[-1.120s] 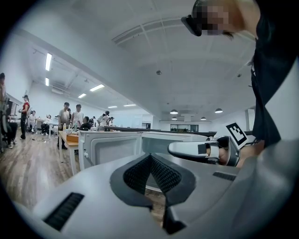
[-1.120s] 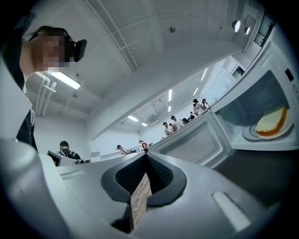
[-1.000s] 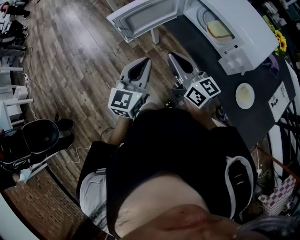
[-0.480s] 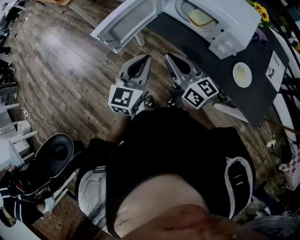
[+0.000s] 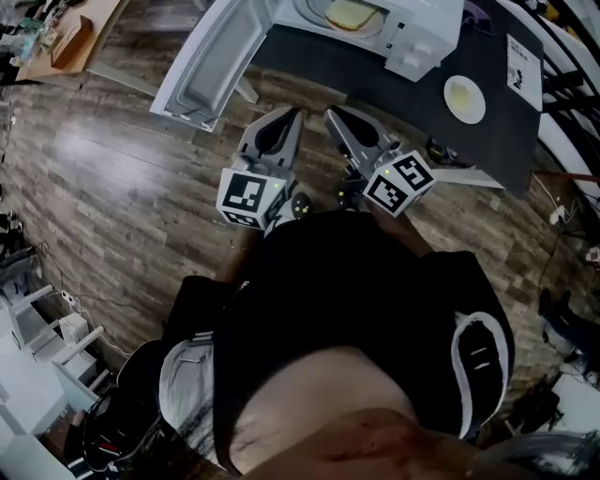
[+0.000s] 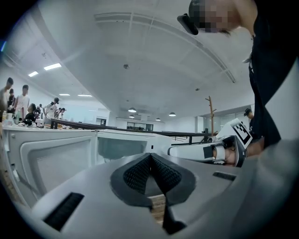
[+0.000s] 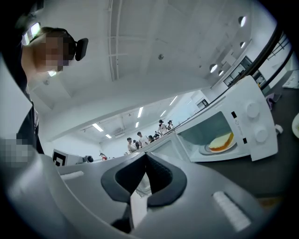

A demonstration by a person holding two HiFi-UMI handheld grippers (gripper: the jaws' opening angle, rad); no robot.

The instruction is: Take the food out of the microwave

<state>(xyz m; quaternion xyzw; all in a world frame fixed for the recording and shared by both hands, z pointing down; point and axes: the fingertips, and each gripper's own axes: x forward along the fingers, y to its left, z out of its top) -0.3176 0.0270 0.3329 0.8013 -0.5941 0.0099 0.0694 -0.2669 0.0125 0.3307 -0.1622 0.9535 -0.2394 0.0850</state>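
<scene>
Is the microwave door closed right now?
No, the microwave door stands wide open, and the food shows inside the microwave.

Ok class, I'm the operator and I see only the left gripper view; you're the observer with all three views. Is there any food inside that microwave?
Observer: Yes. The right gripper view shows a yellowish slice of food on a white dish inside the open microwave.
Operator: Is the right gripper holding anything?
Observer: No. Its jaws are shut with nothing between them, and it is short of the microwave.
Operator: Is there anywhere to set the food down?
Observer: The head view shows a small round plate on the dark table, beside the microwave.
</scene>
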